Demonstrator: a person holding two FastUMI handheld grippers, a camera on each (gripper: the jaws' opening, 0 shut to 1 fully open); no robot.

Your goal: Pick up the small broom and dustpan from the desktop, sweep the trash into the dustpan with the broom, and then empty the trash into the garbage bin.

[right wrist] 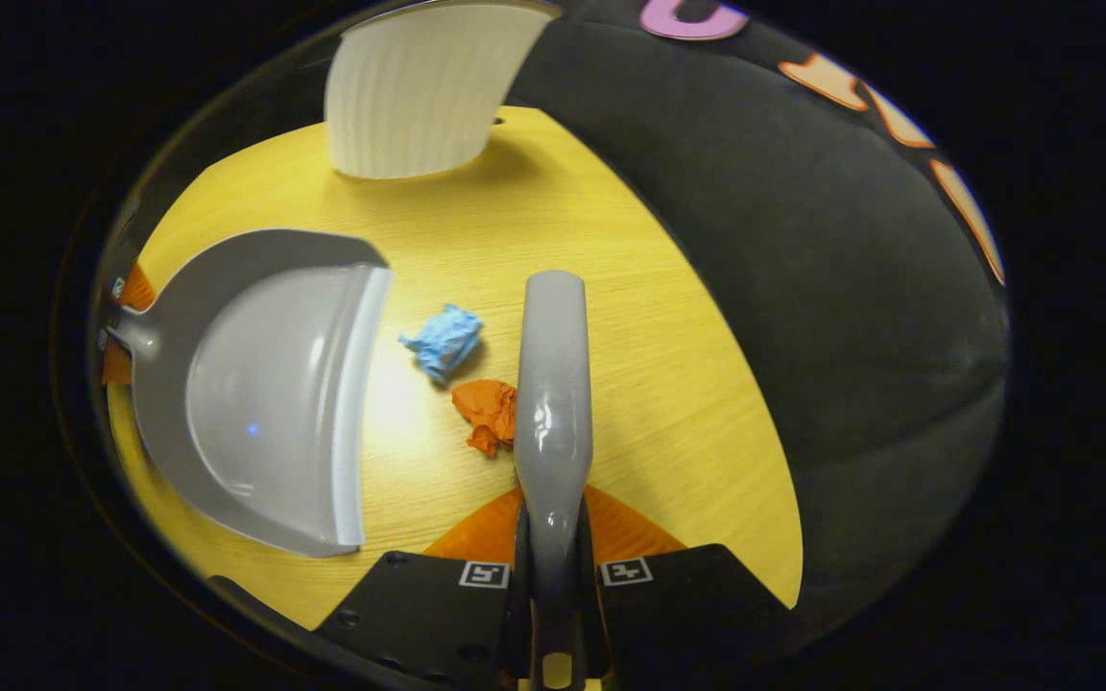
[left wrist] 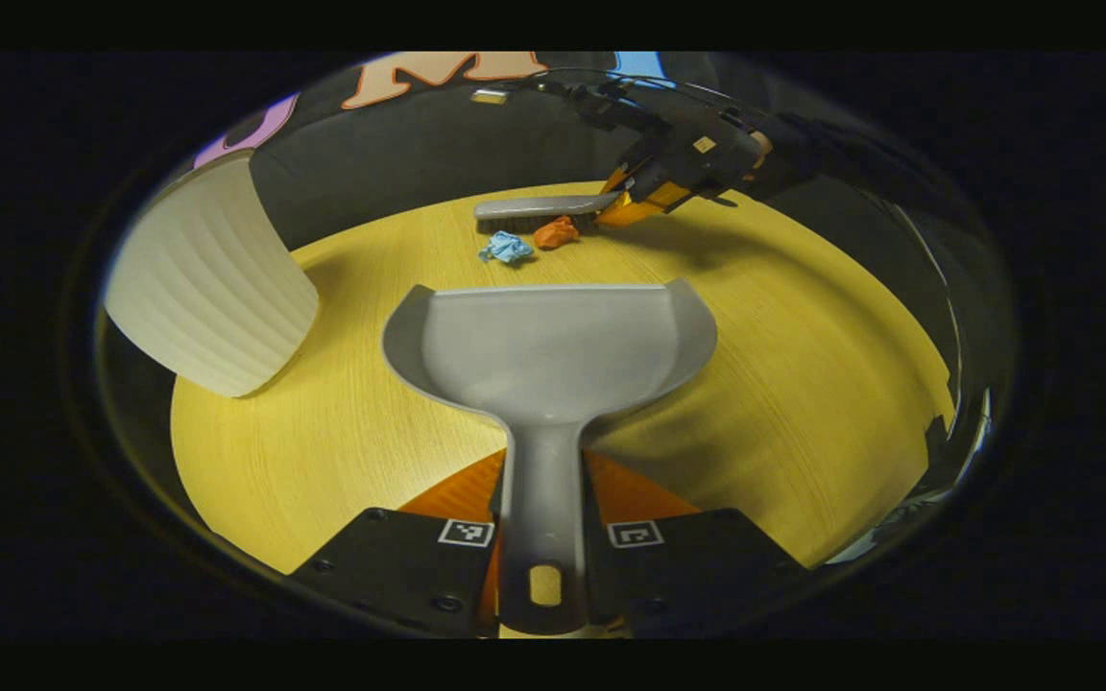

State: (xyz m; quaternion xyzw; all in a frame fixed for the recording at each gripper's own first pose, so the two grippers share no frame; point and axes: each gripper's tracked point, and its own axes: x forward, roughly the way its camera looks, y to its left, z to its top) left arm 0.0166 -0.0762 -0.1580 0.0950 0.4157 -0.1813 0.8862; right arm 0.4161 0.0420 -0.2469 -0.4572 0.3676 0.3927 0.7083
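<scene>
My left gripper [left wrist: 543, 499] is shut on the handle of the grey dustpan [left wrist: 553, 350], whose open mouth rests on the yellow wooden table [left wrist: 803, 384] and faces away from me. Beyond its lip lie a crumpled blue paper [left wrist: 505, 249] and a crumpled orange paper [left wrist: 556, 233]. Behind them the small grey broom [left wrist: 543, 211] lies bristles down, held by the right gripper [left wrist: 615, 203]. In the right gripper view, my right gripper [right wrist: 553, 528] is shut on the broom [right wrist: 553, 403]. The orange paper [right wrist: 488, 413] touches the broom's left side. The blue paper [right wrist: 444, 341] lies between broom and dustpan [right wrist: 265, 393].
A white ribbed garbage bin [left wrist: 212, 283] stands at the left of the table, seen at the far end [right wrist: 423, 91] in the right gripper view. The black cloth wall [right wrist: 803, 288] runs close behind the table's edge on the right.
</scene>
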